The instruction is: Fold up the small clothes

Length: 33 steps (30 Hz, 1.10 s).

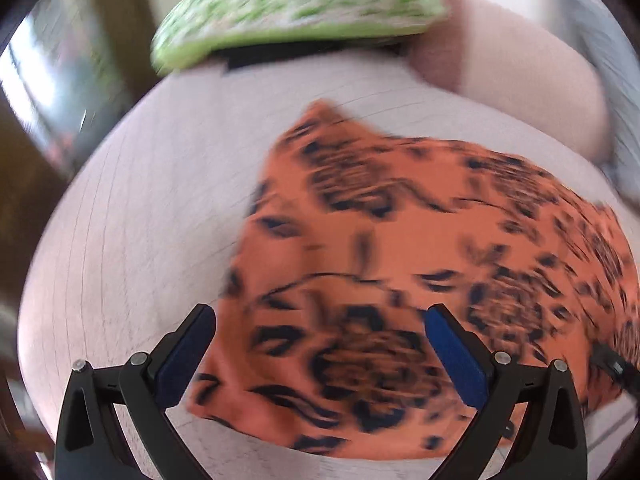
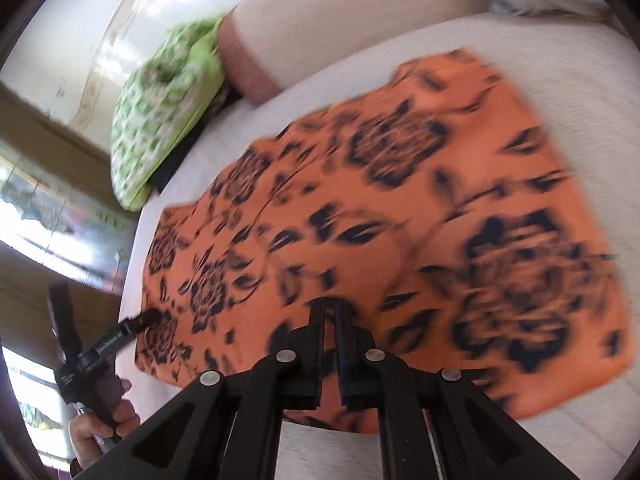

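Observation:
An orange garment with a black flower print (image 1: 400, 264) lies spread on a pale bed sheet (image 1: 132, 208). It also shows in the right wrist view (image 2: 400, 216). My left gripper (image 1: 320, 332) is open, its jaws wide apart just above the garment's near edge. It also shows from the side in the right wrist view (image 2: 148, 316), at the garment's left edge. My right gripper (image 2: 330, 308) is shut on a fold of the orange garment at its near edge. Both views are blurred by motion.
A green and white patterned pillow (image 1: 296, 8) lies at the head of the bed, also in the right wrist view (image 2: 160, 112). A beige bolster (image 2: 340, 28) lies beside it. The bed edge and a window (image 2: 60, 216) are at the left.

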Motion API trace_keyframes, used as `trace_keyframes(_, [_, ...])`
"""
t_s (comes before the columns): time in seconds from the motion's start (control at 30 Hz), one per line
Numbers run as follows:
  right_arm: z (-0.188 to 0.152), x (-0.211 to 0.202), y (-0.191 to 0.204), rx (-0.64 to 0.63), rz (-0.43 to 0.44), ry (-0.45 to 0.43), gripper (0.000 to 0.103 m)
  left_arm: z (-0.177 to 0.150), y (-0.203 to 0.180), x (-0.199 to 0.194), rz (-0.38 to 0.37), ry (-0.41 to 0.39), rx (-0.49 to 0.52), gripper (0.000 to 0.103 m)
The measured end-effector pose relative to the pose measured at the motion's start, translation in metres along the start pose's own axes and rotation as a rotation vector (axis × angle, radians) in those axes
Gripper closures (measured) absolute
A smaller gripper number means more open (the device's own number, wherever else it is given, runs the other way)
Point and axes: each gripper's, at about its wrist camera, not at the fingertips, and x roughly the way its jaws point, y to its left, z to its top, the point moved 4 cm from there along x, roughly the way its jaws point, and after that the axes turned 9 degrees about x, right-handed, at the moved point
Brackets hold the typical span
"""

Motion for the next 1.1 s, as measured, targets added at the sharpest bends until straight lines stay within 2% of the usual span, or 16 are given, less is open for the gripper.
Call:
trace_keyframes(0.07, [-0.002,0.008,0.001,-0.024,-0.035,-0.023,0.096,-0.004,-0.019,-0.002,0.008,-0.005,0.076,0.0])
trace_keyframes(0.17, [-0.001,0.01,-0.006,0.036,0.009,-0.033,0.096,-0.017,-0.028,0.022,0.01,0.111,0.091,0.0])
trace_keyframes(0.33, [-0.001,0.009,-0.015,0.098,0.063,-0.029,0.096,-0.02,-0.011,0.027,-0.01,0.099,0.022,0.0])
trace_keyframes(0.43, [-0.001,0.007,-0.008,0.062,0.04,-0.035,0.096,-0.02,-0.015,0.029,0.034,0.062,0.032,0.0])
trace_keyframes(0.47, [-0.002,0.007,-0.006,0.051,0.039,-0.038,0.096,-0.019,-0.026,0.029,0.035,0.058,0.025,0.0])
trace_keyframes(0.63, [-0.005,0.003,-0.009,0.019,0.071,-0.034,0.096,-0.026,-0.016,0.033,0.009,0.017,0.027,0.0])
trace_keyframes(0.73, [-0.005,-0.002,-0.007,-0.009,0.055,-0.025,0.096,-0.032,-0.014,0.028,-0.008,0.018,0.047,0.0])
trace_keyframes(0.8, [-0.003,-0.008,-0.003,-0.019,0.058,-0.057,0.095,-0.034,-0.011,0.021,-0.013,0.014,0.039,0.0])
trace_keyframes(0.97, [0.0,-0.018,0.011,-0.089,0.022,-0.141,0.095,-0.032,-0.016,0.012,0.045,-0.021,0.102,0.0])
trace_keyframes(1.03, [0.002,-0.016,0.008,-0.073,0.011,-0.143,0.095,-0.031,-0.016,0.013,0.038,-0.015,0.097,0.0])
trace_keyframes(1.1, [0.003,-0.006,0.002,-0.054,-0.03,-0.106,0.095,-0.03,-0.011,0.015,0.021,-0.007,0.077,0.0])
